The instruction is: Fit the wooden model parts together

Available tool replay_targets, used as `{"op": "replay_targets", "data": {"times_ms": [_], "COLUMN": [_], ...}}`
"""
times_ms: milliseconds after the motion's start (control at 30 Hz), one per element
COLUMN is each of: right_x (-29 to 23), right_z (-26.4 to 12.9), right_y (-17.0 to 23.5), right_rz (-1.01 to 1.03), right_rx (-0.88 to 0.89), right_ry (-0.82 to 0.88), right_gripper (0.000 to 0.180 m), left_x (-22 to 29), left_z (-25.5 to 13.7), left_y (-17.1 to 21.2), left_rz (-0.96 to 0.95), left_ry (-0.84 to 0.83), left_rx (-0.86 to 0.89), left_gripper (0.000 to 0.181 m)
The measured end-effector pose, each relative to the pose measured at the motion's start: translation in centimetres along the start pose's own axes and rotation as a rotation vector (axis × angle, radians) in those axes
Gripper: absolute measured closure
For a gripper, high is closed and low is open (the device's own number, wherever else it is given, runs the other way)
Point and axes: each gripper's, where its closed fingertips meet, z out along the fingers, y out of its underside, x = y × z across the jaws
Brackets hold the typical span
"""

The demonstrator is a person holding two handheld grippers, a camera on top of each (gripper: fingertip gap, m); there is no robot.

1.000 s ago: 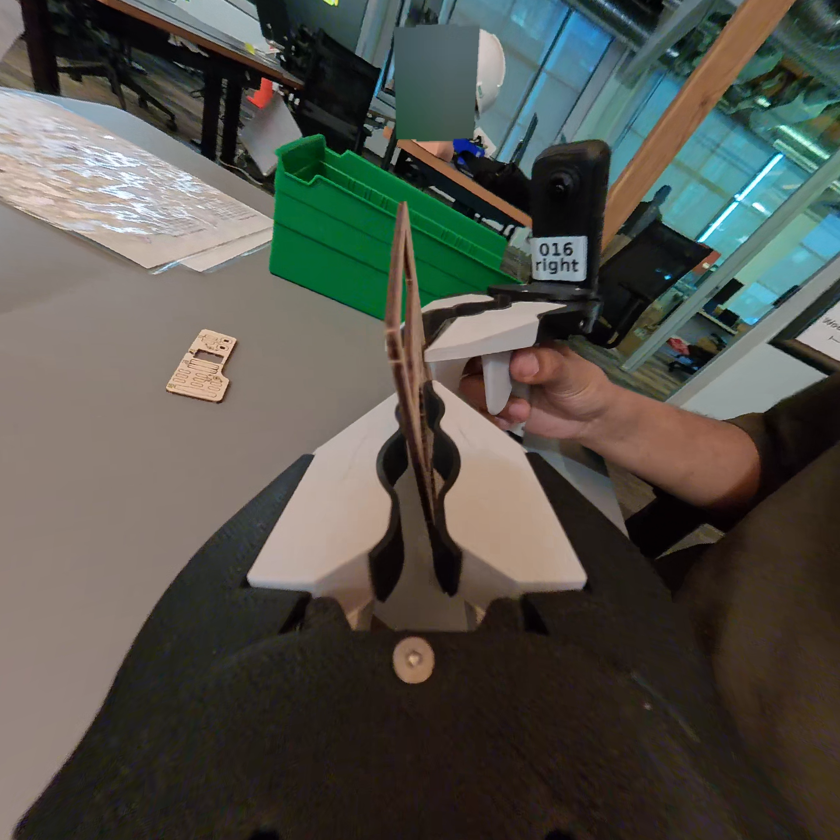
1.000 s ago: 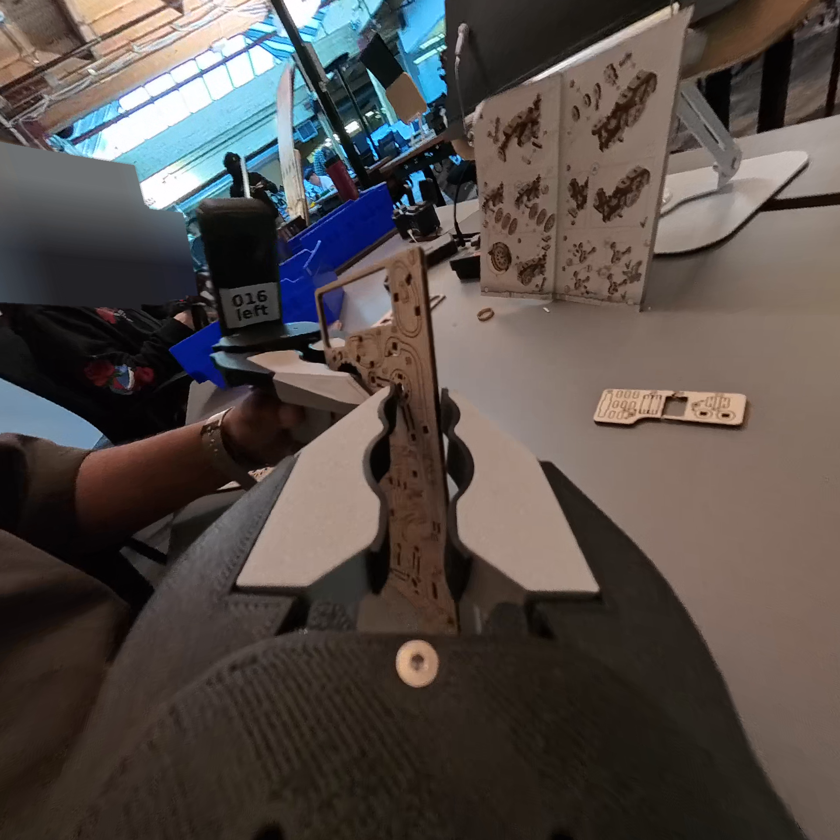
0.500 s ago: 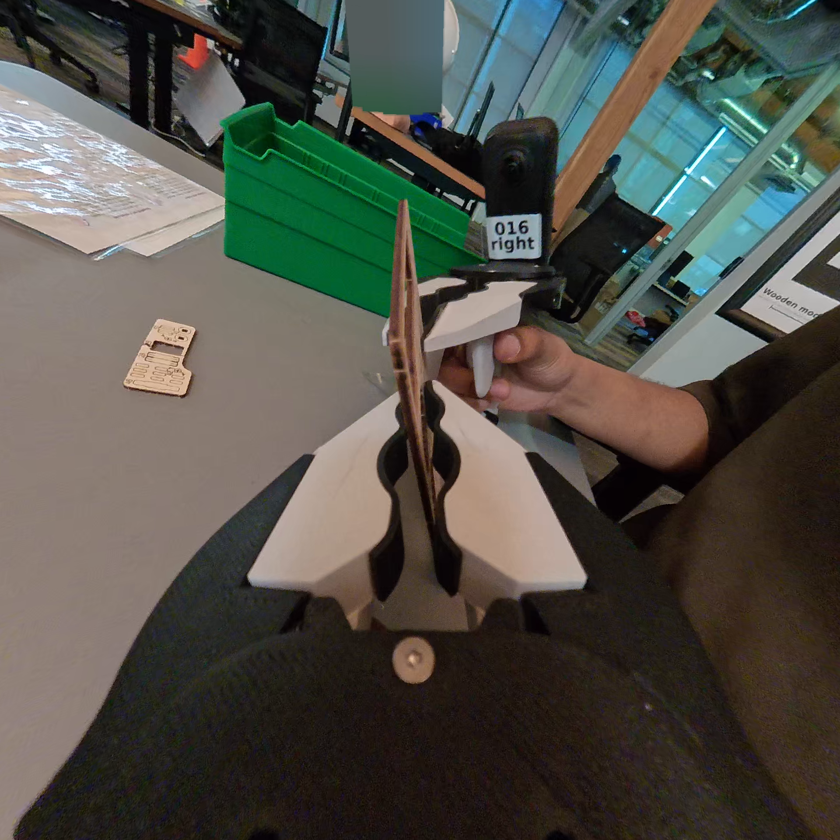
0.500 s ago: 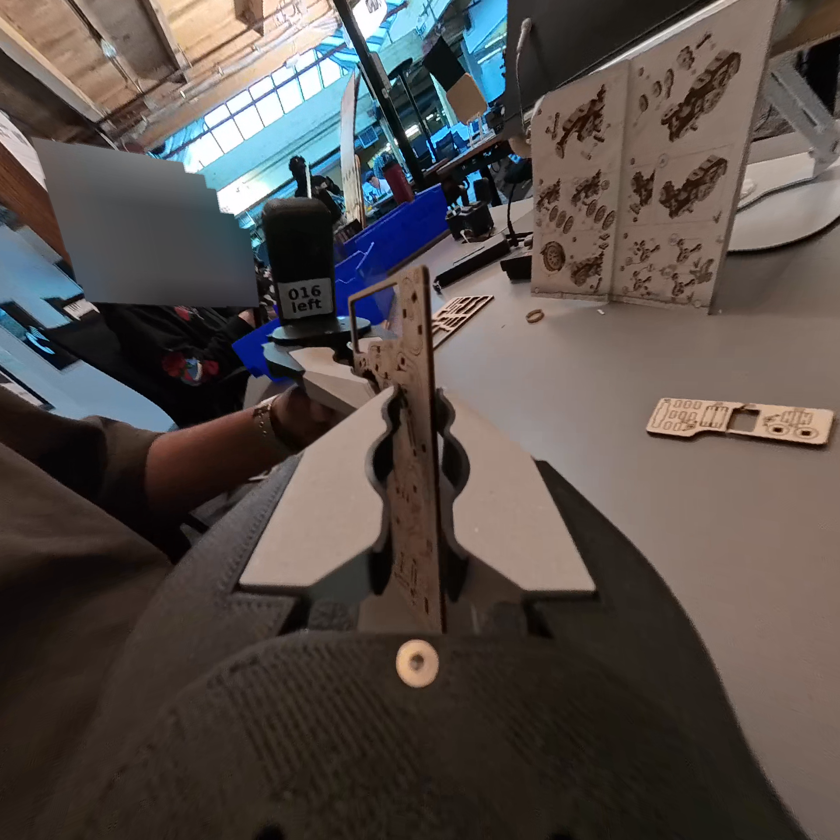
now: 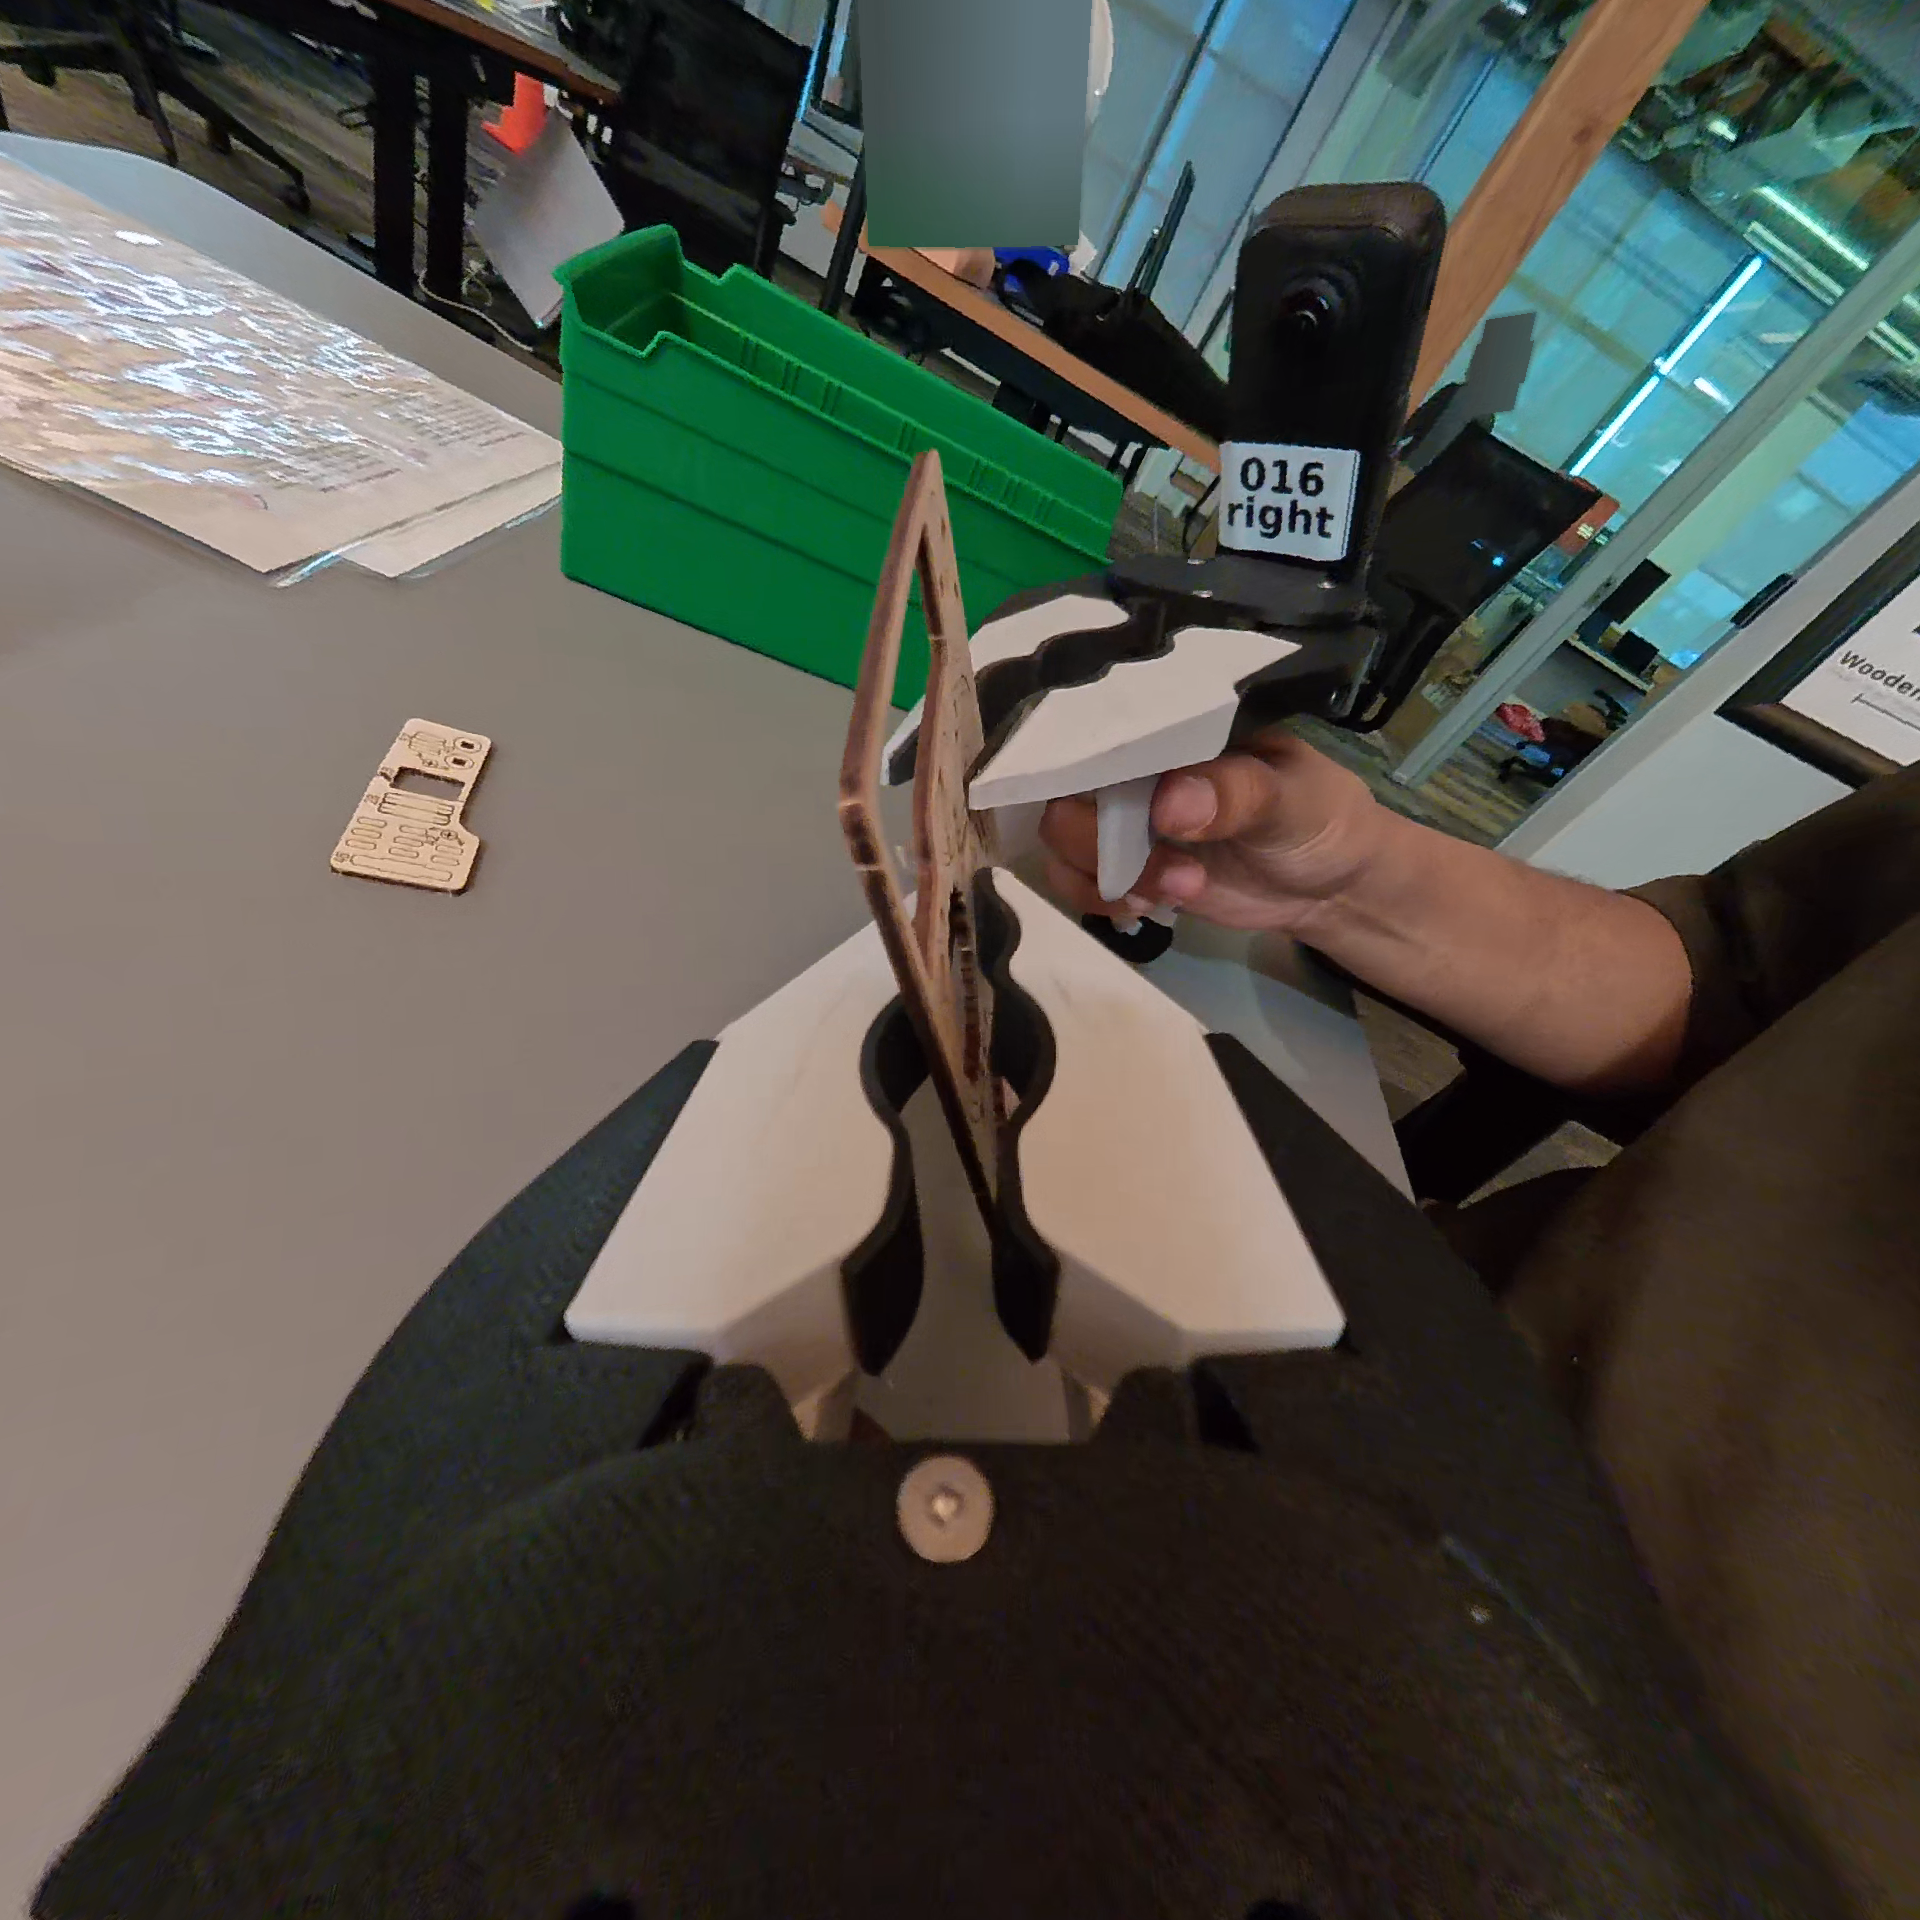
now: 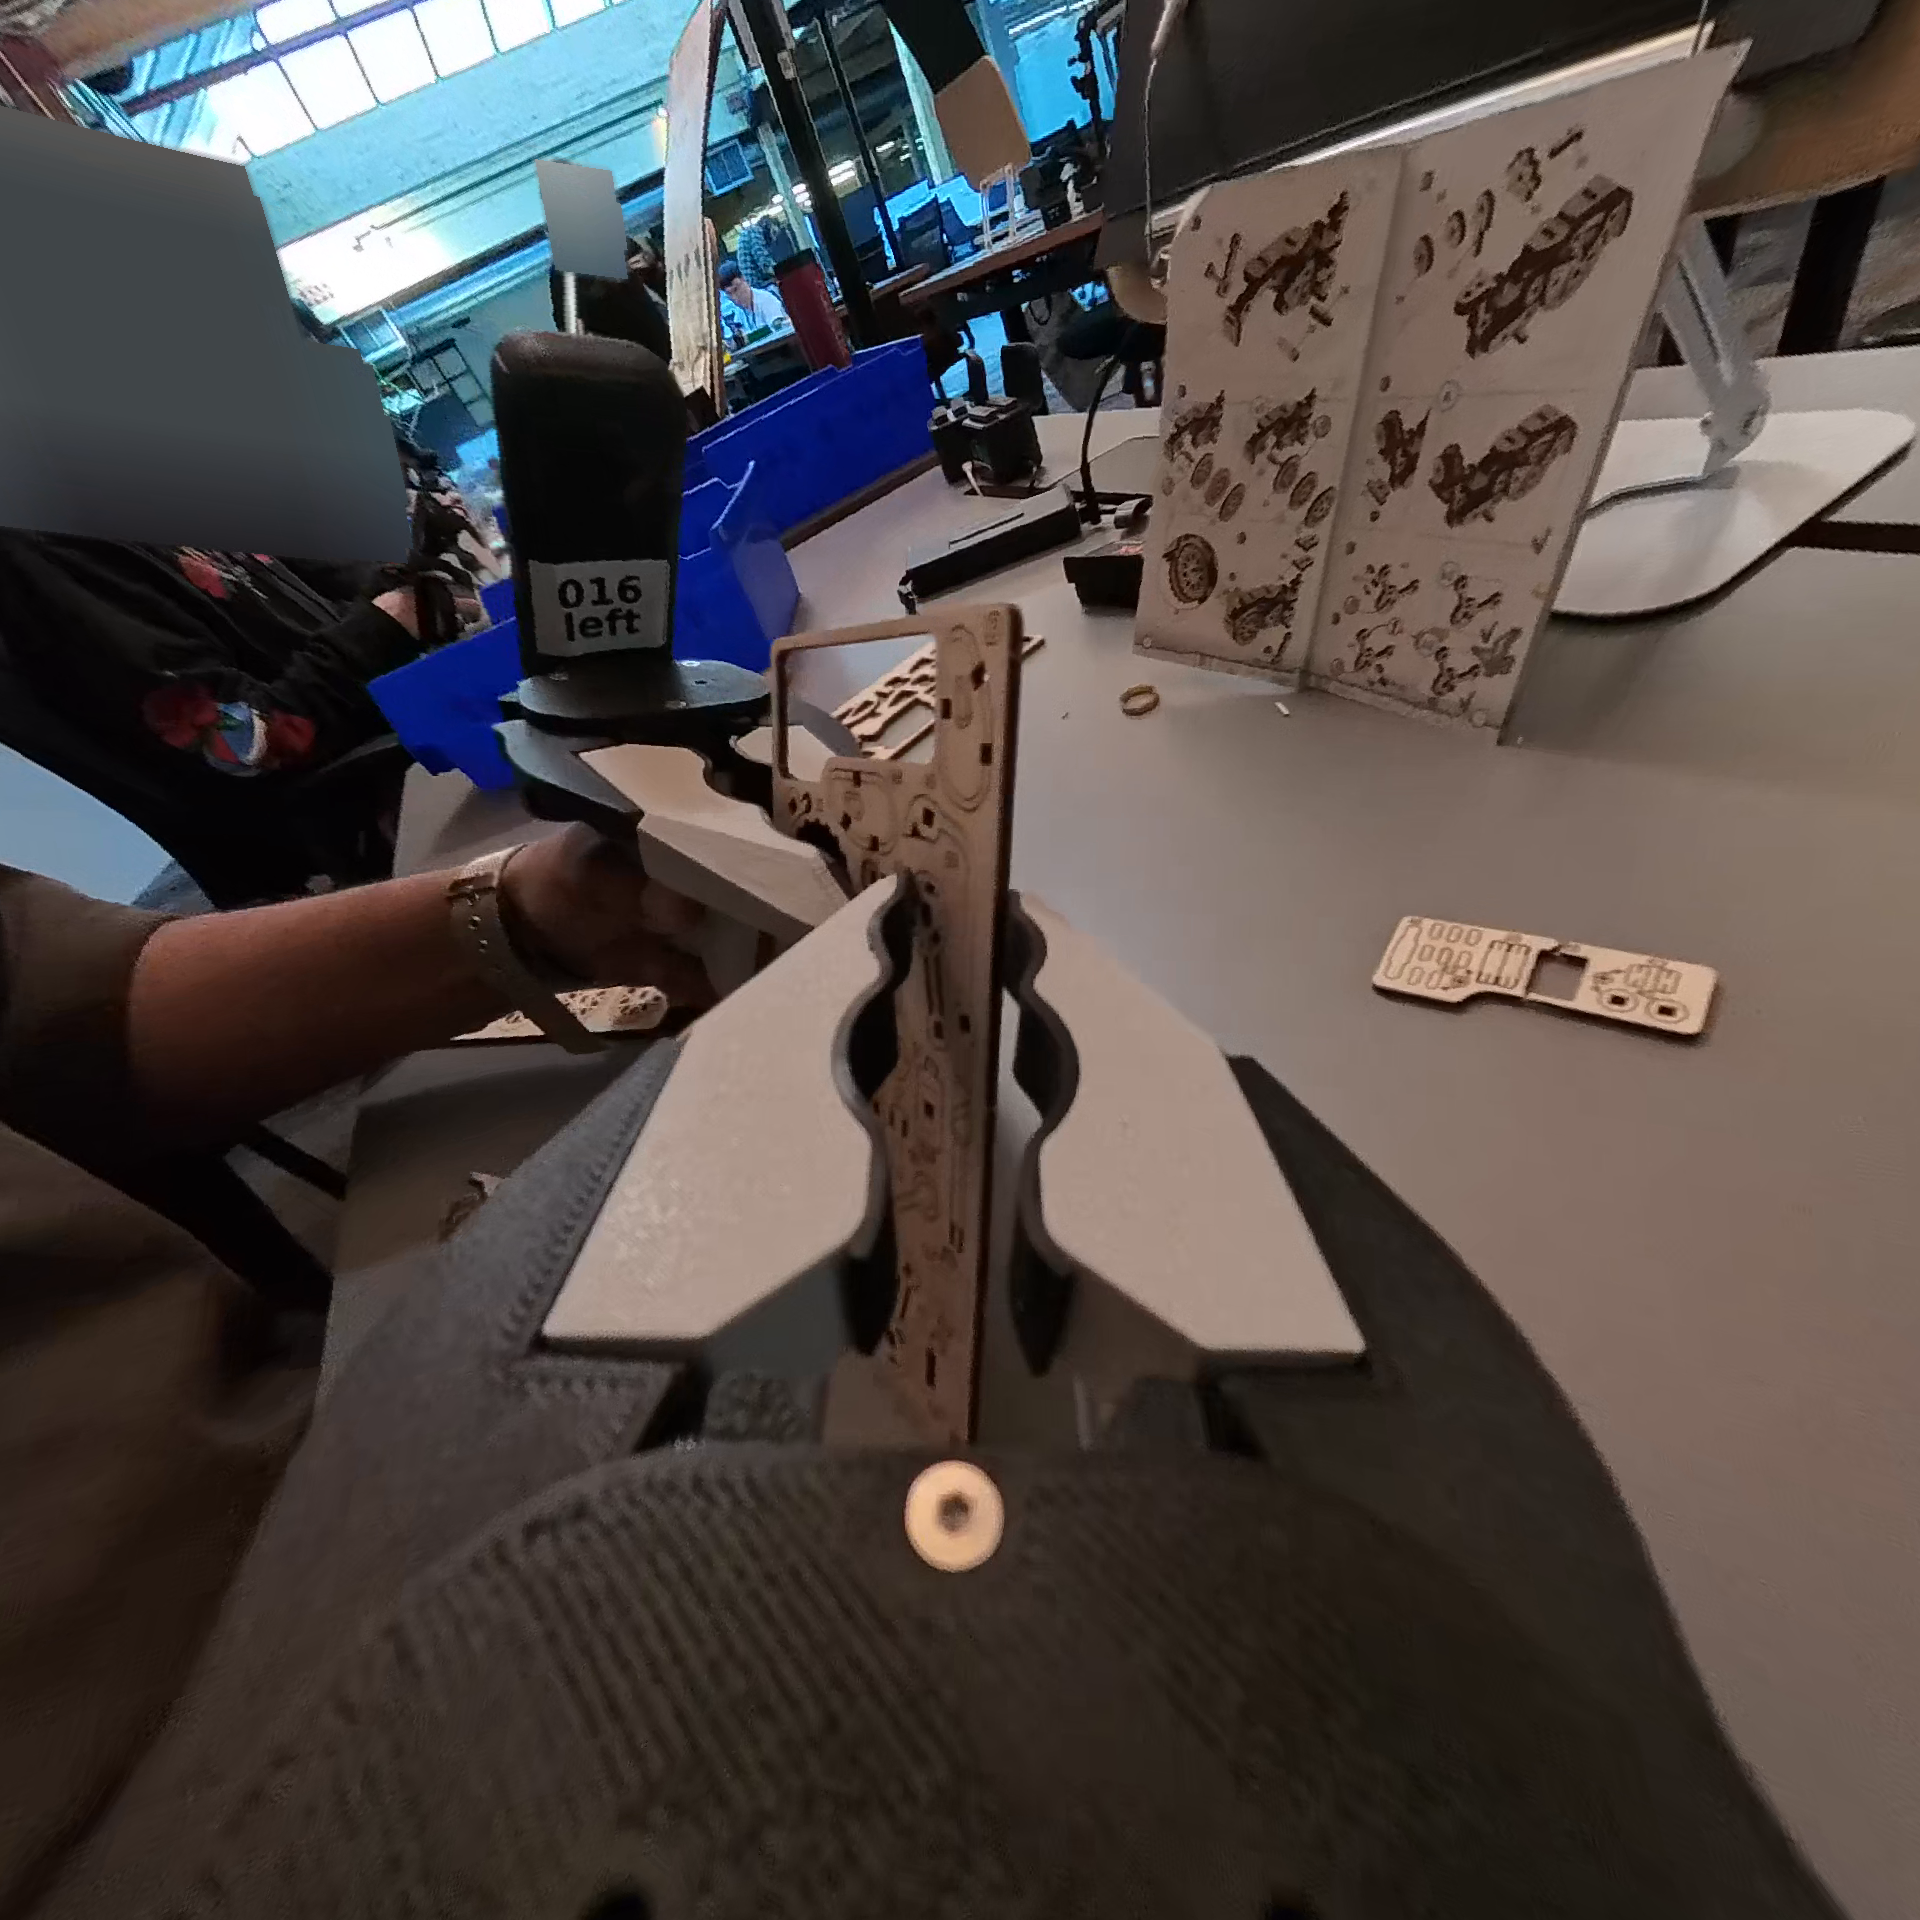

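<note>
Both tongs grip one thin wooden sheet (image 6: 940, 935) held upright in the air above the grey surface (image 6: 1455, 1195). In the right wrist view the right tongs (image 6: 951, 914) are closed on the sheet's lower part at frame centre, and the left tongs (image 6: 800, 821) clamp its left edge from the left of the frame. In the left wrist view the left tongs (image 5: 961, 935) pinch the sheet (image 5: 914, 748) edge-on, with the right tongs (image 5: 951, 748) closed on it from the right.

The sheet looks uncut, apart from an open window near its top. A smaller sheet (image 6: 1543, 977) lies flat at right, well apart. An instruction leaflet (image 6: 1403, 416) stands at upper right.

By my reading, little is done: no joined parts show, so freeing and fitting pieces remains.
</note>
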Motion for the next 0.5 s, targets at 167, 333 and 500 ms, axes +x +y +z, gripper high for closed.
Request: {"op": "replay_targets", "data": {"times_ms": [167,333,500], "right_x": [-0.3,-0.3,-0.7], "right_z": [-0.1,0.1,0.0], "right_y": [-0.6,0.2,0.1], "right_rz": [-0.044,0.049,0.169], "right_rx": [0.066,0.042,0.062], "right_ry": [-0.009,-0.048,-0.127], "right_gripper": [0.164,0.151,0.163], "left_x": [0.3,0.0,-0.5], "left_z": [-0.2,-0.7,-1.6], "left_y": [-0.4,-0.8,-2.1], "left_rz": [-0.020,-0.058,-0.187], "left_ry": [0.035,0.043,0.116], "left_rx": [0.016,0.063,0.160], "left_gripper": [0.180,0.180,0.180]}}
